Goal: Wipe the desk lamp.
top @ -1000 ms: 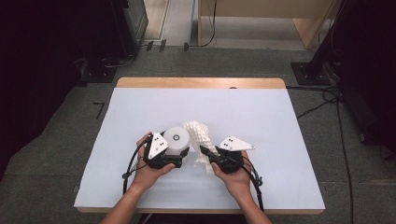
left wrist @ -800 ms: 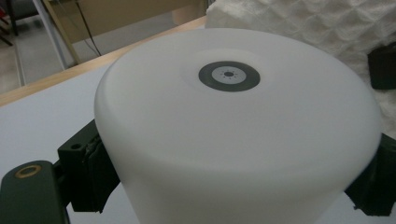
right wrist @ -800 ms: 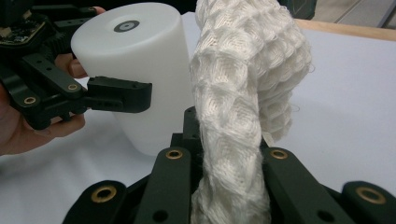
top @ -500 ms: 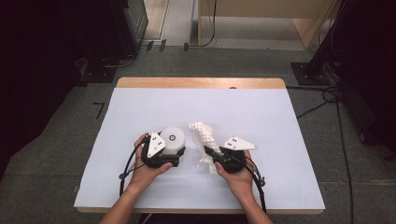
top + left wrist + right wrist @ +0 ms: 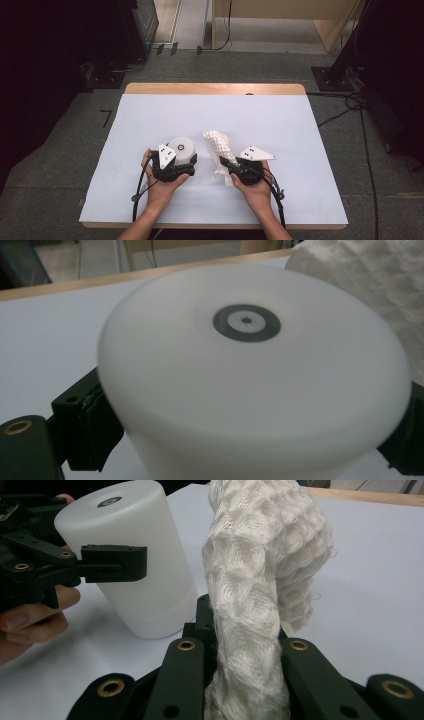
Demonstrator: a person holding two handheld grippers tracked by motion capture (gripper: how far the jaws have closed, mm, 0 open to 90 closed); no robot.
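1. Since the earlier frame, the cloth [image 5: 220,146] has drawn away from the cylinder [image 5: 181,148]
2. Left claw [image 5: 186,166] has just been opening, jaws flanking the cylinder upright on the tabletop [image 5: 150,120]
3. Right claw [image 5: 226,163] pinches the cloth tight, holding it up
4. Likely wiping seems finished; releasing the cylinder and setting down the cloth remain

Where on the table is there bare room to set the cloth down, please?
The white mat lies bare behind the white cylinder and the cloth up to the wooden far edge, and along both side strips. It is crowded at the near middle, where the left gripper and right gripper work.
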